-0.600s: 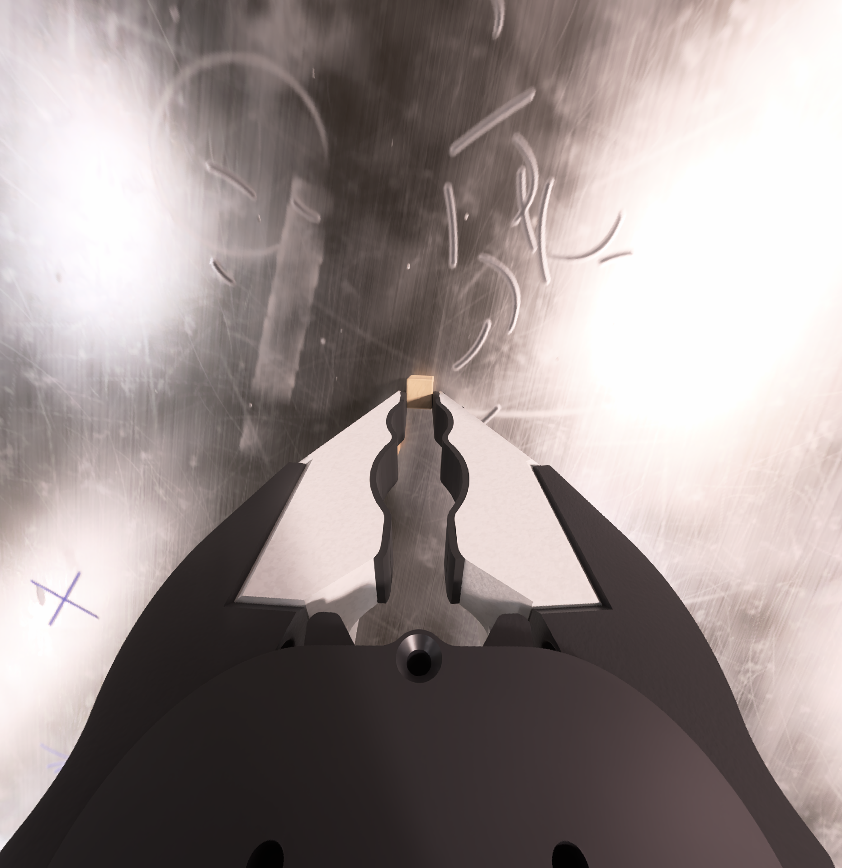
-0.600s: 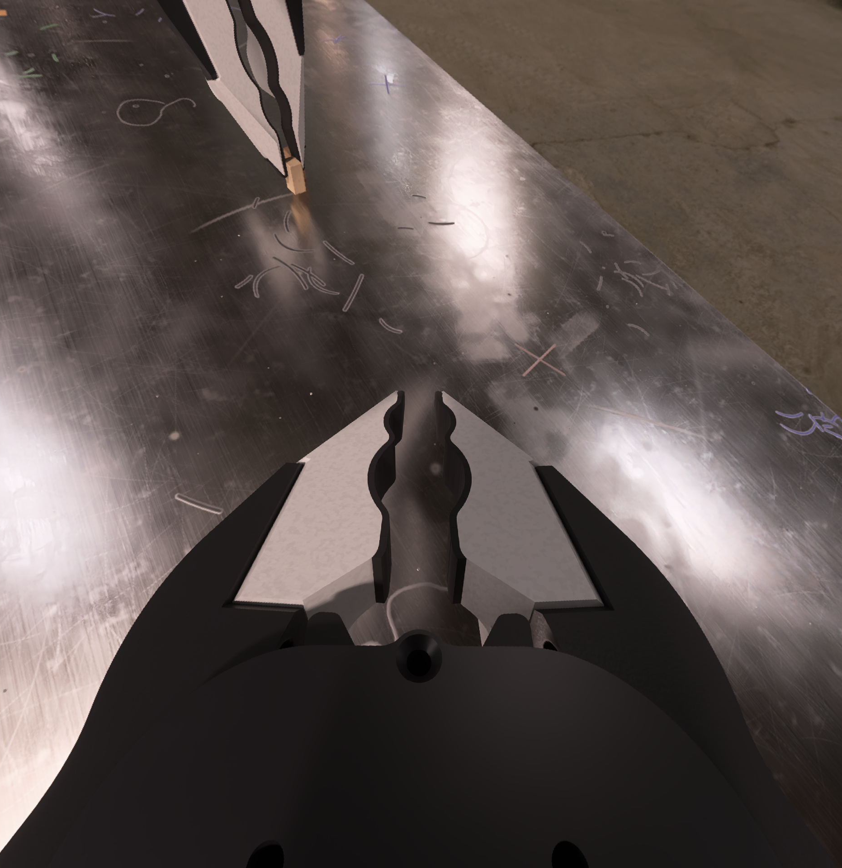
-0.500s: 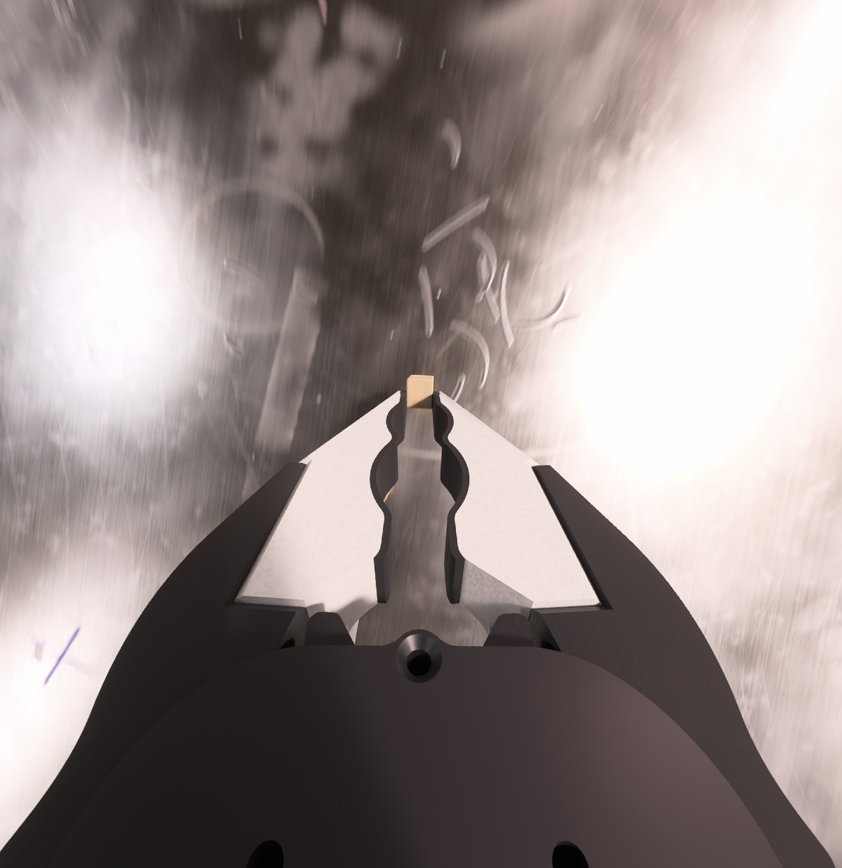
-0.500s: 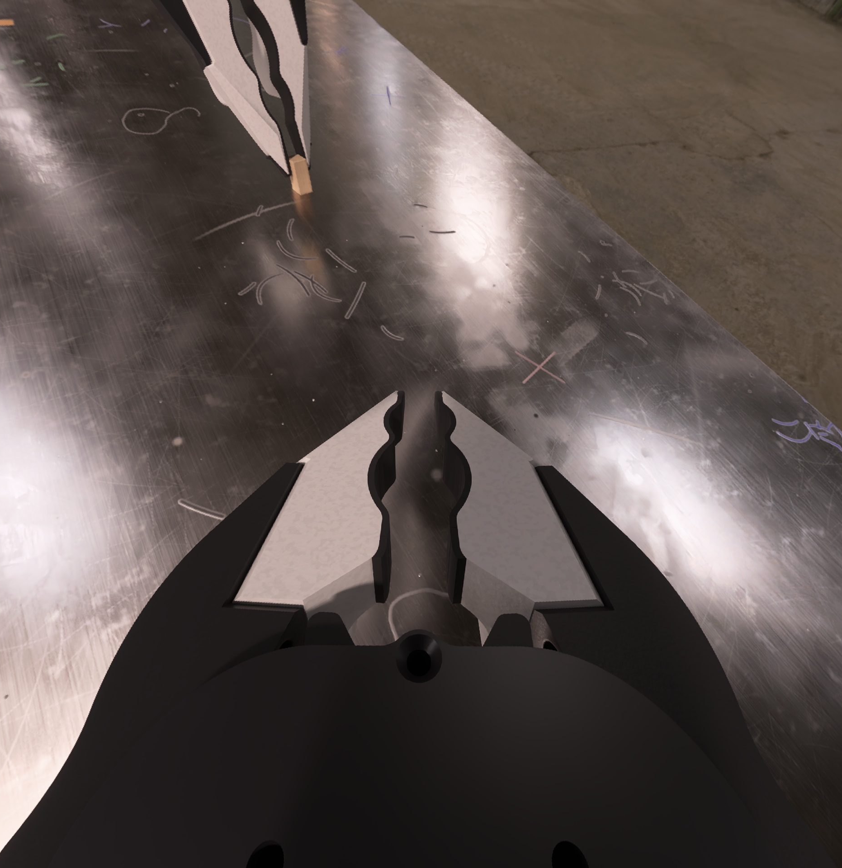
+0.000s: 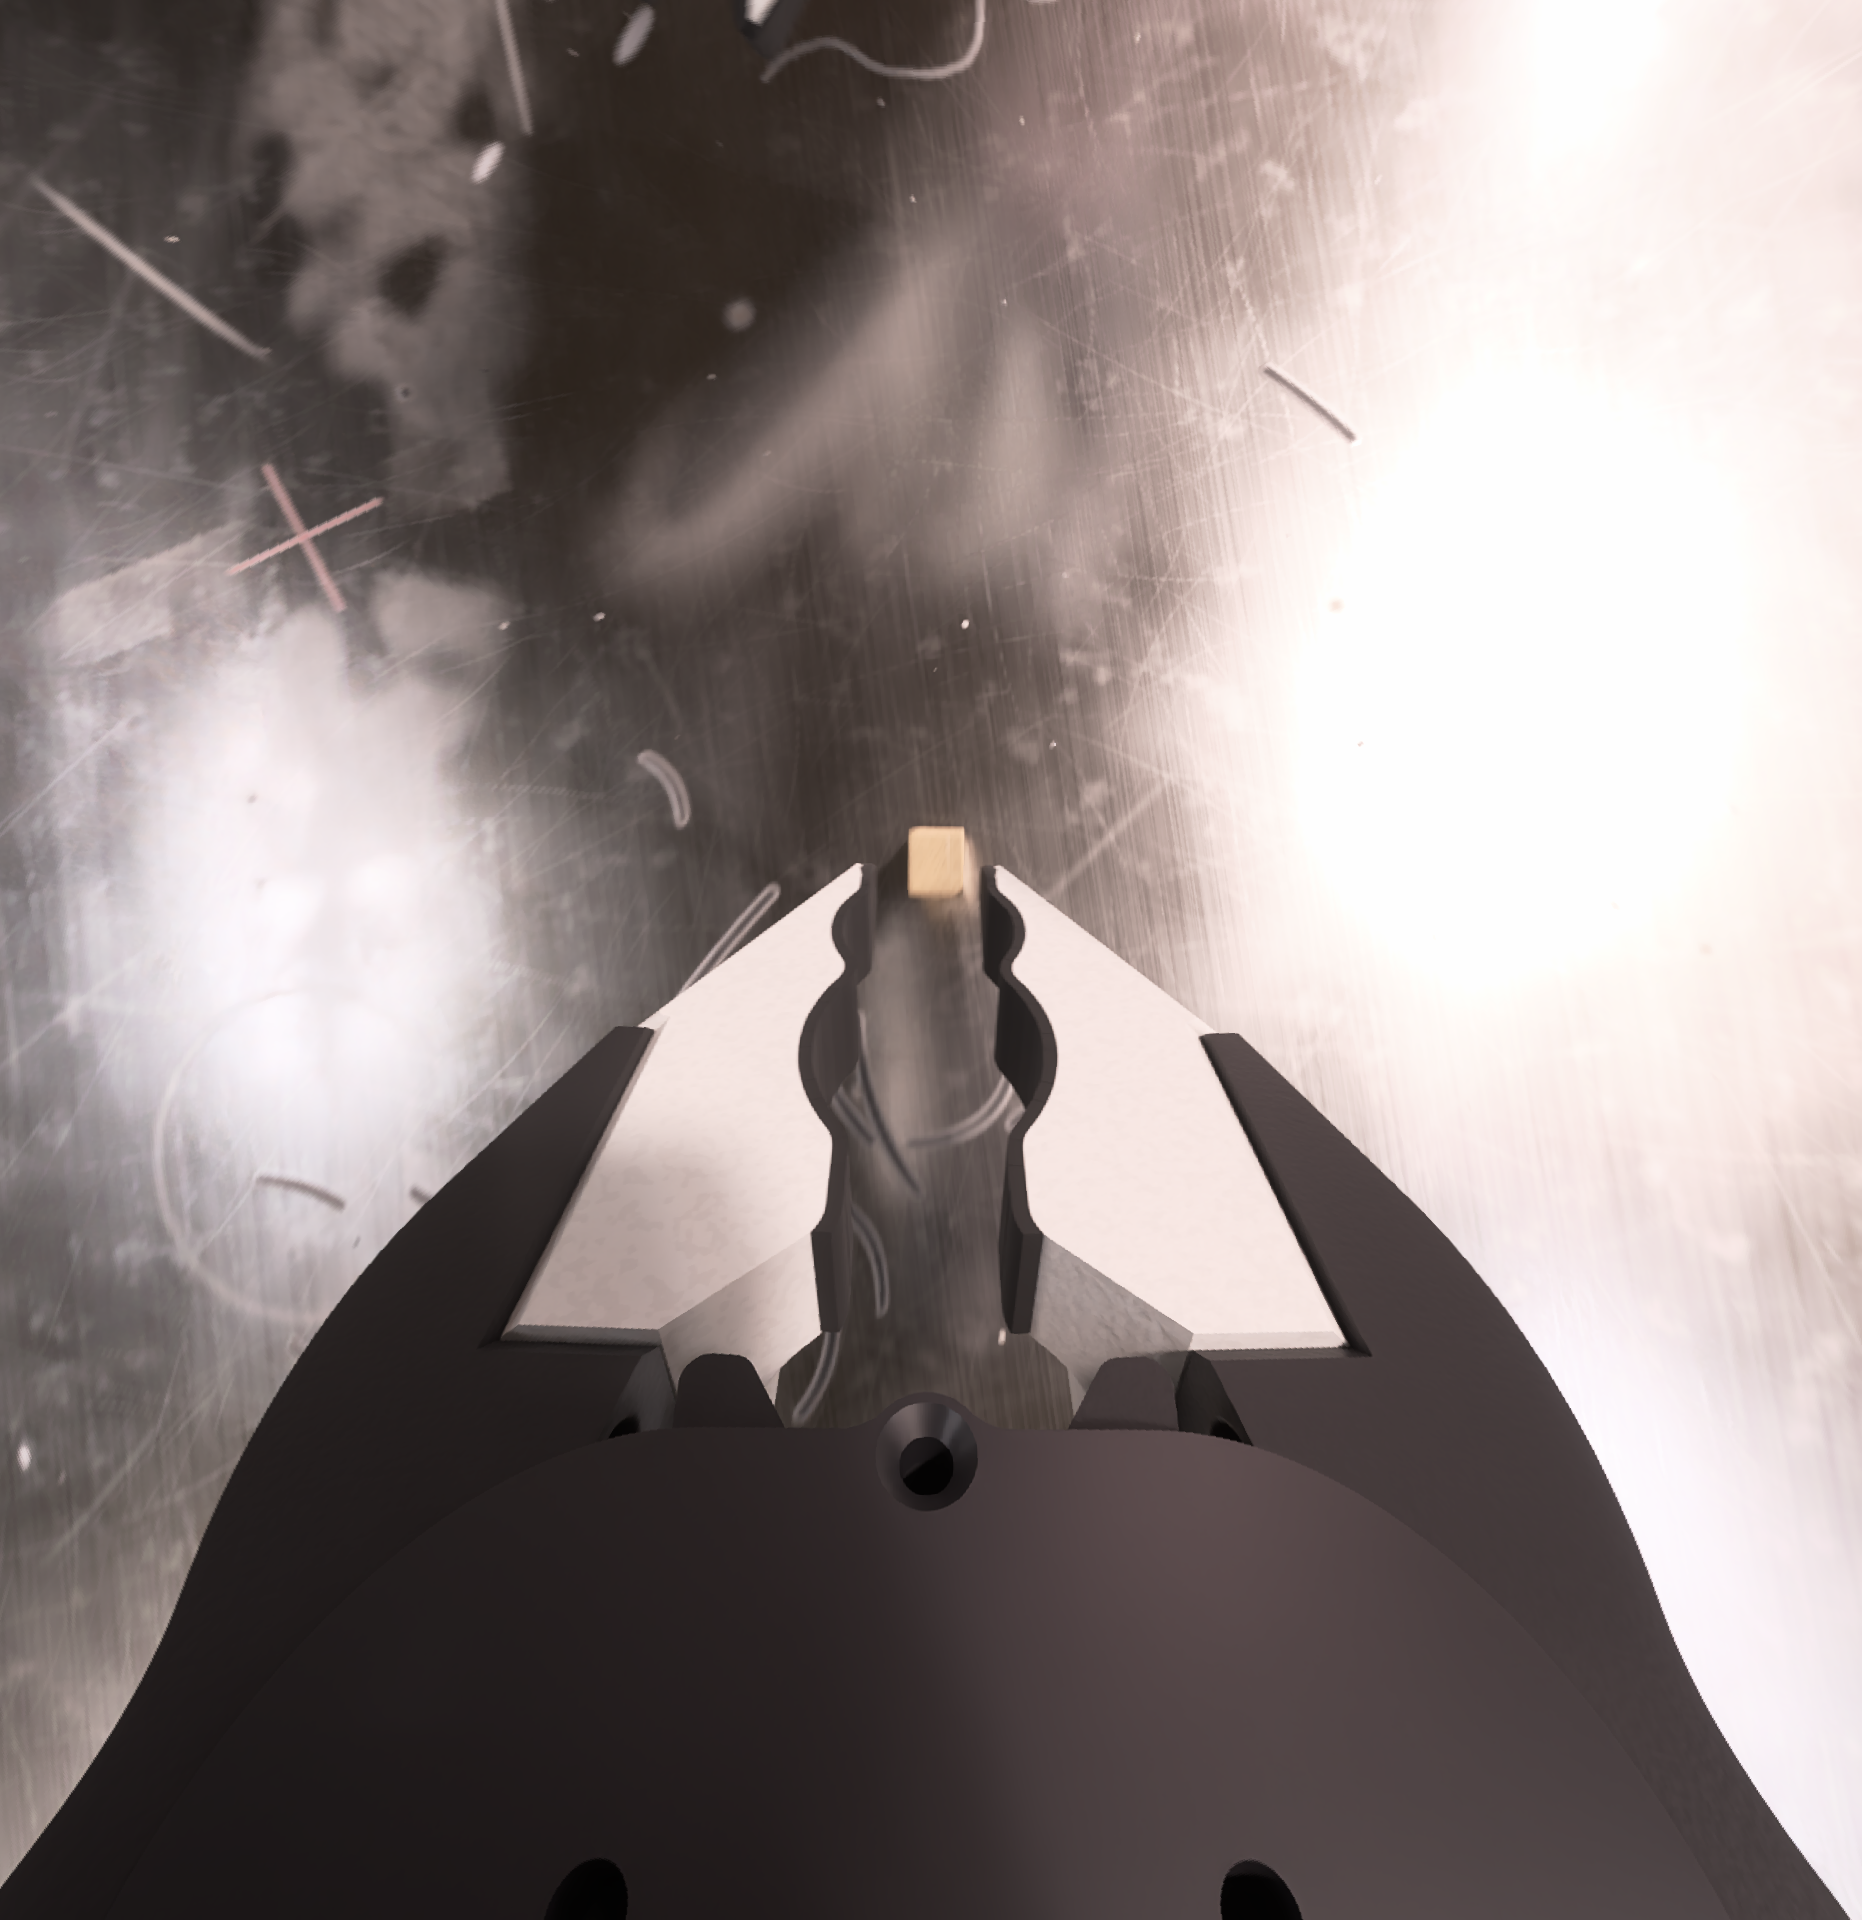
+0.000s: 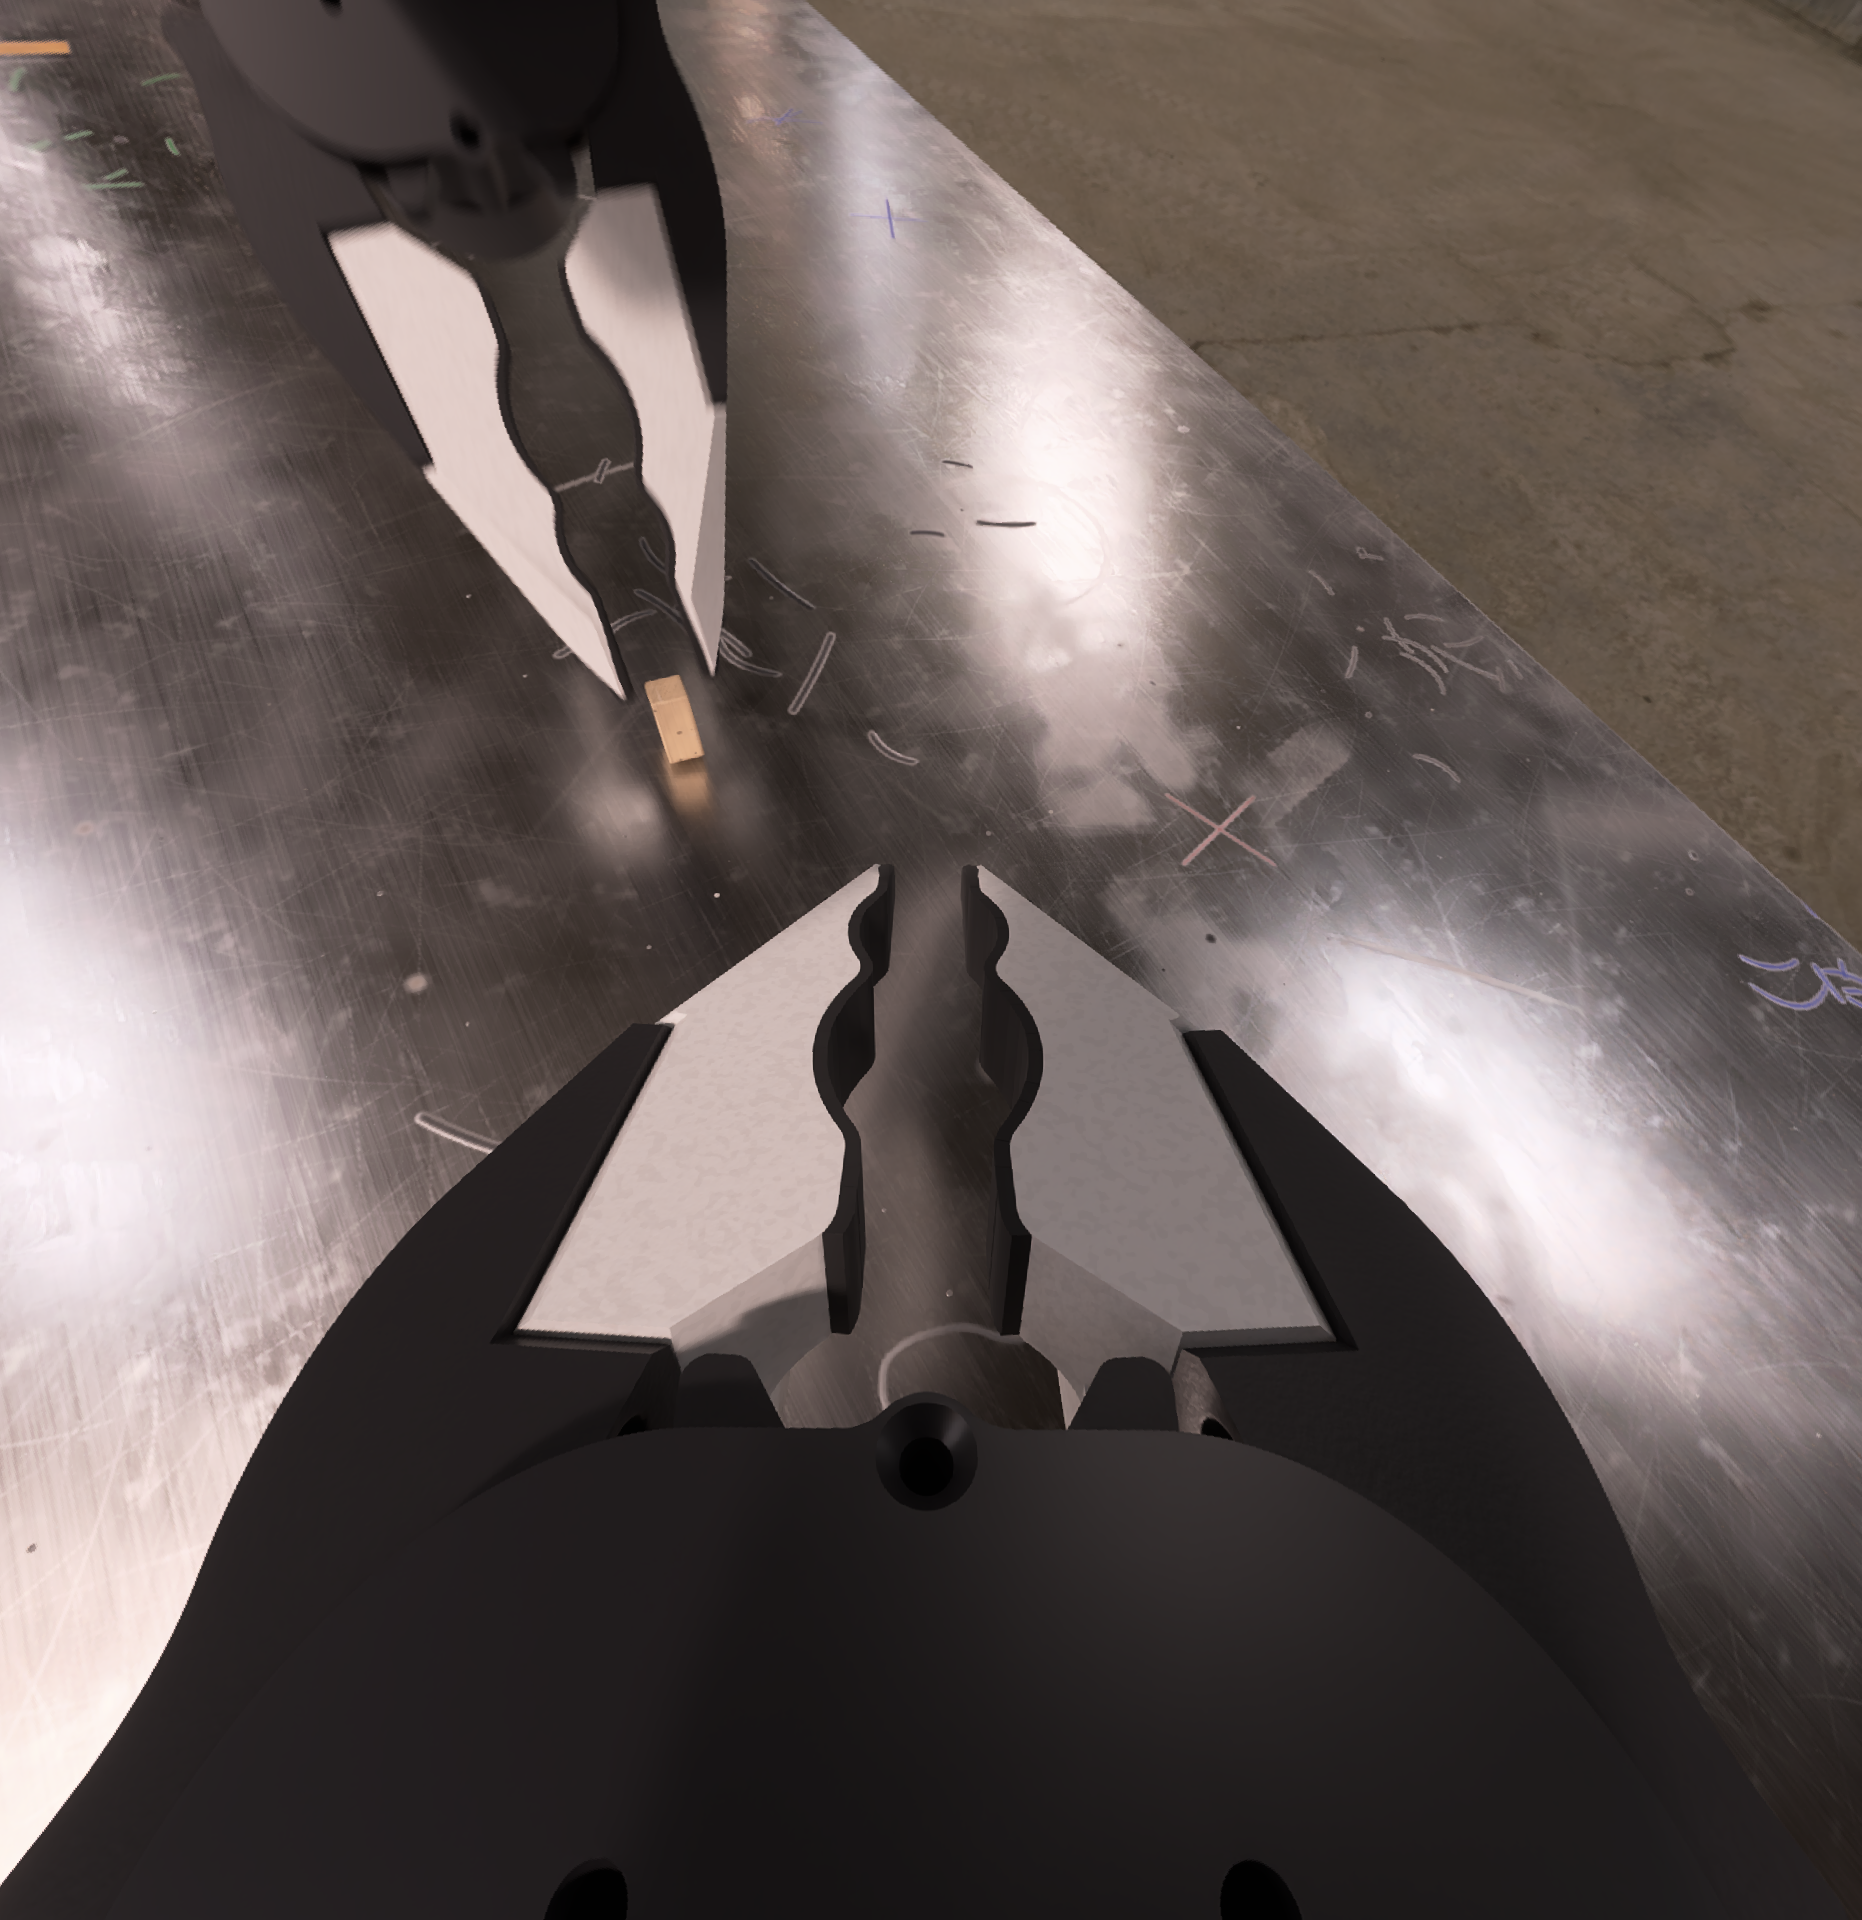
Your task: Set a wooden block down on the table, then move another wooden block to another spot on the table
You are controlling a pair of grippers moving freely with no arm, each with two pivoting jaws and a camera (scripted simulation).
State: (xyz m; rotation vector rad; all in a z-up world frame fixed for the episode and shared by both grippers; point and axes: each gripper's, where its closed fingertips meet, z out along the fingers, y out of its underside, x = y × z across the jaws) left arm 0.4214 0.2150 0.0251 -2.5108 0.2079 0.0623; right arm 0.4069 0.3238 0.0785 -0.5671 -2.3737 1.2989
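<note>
left gripper point(image 6: 665, 681): jaws parted, gripping nothing, guess it's just released | wooden block point(image 6: 675, 720): upright on the table point(image 6: 283, 935), just below its fingertips | right gripper point(image 6: 927, 883): narrow gap, empty

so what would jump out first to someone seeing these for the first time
The small pale wooden block standing on the scratched, glaring metal table, just below the tips of the left gripper, whose jaws stand apart around nothing. Nearer the camera, the right gripper hangs open and empty, with a pink chalk cross to its right.
</note>
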